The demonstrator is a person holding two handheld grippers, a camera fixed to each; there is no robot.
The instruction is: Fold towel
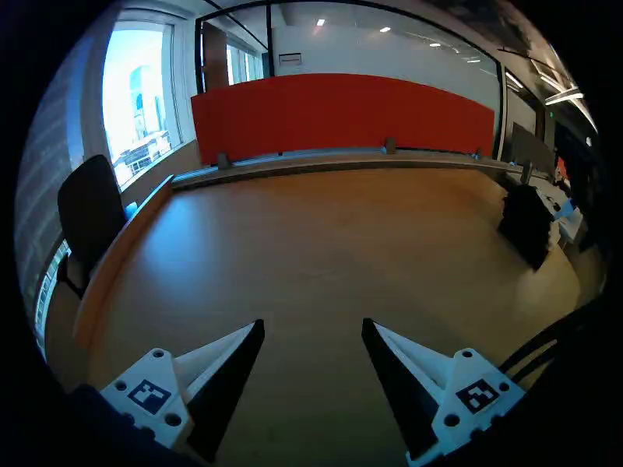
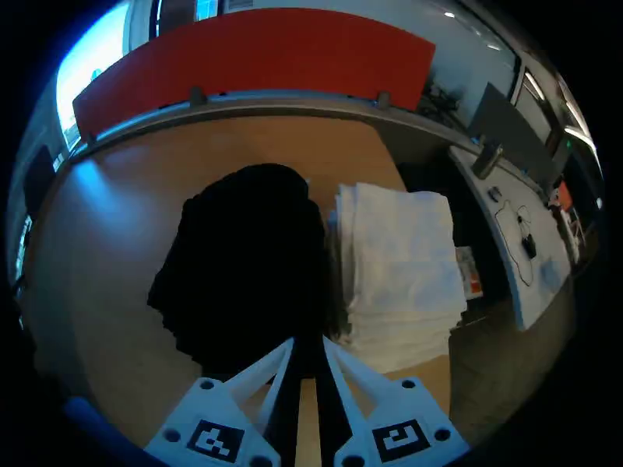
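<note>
Left gripper (image 1: 313,331) spread wide, empty, over bare desk (image 1: 311,233) middle. Right gripper (image 2: 307,341) nearly pressed together at near rim of dark towel heap (image 2: 241,265); cloth between fingers: cannot tell. Folded white towel stack (image 2: 397,257) just beside heap, by desk edge. Best: pinch one layer only, lift clear of stack.

A red divider panel (image 1: 343,113) runs along the far edge of my wooden tabletop (image 1: 327,241). A black chair (image 1: 89,206) stands beside the bright window (image 1: 136,101).
</note>
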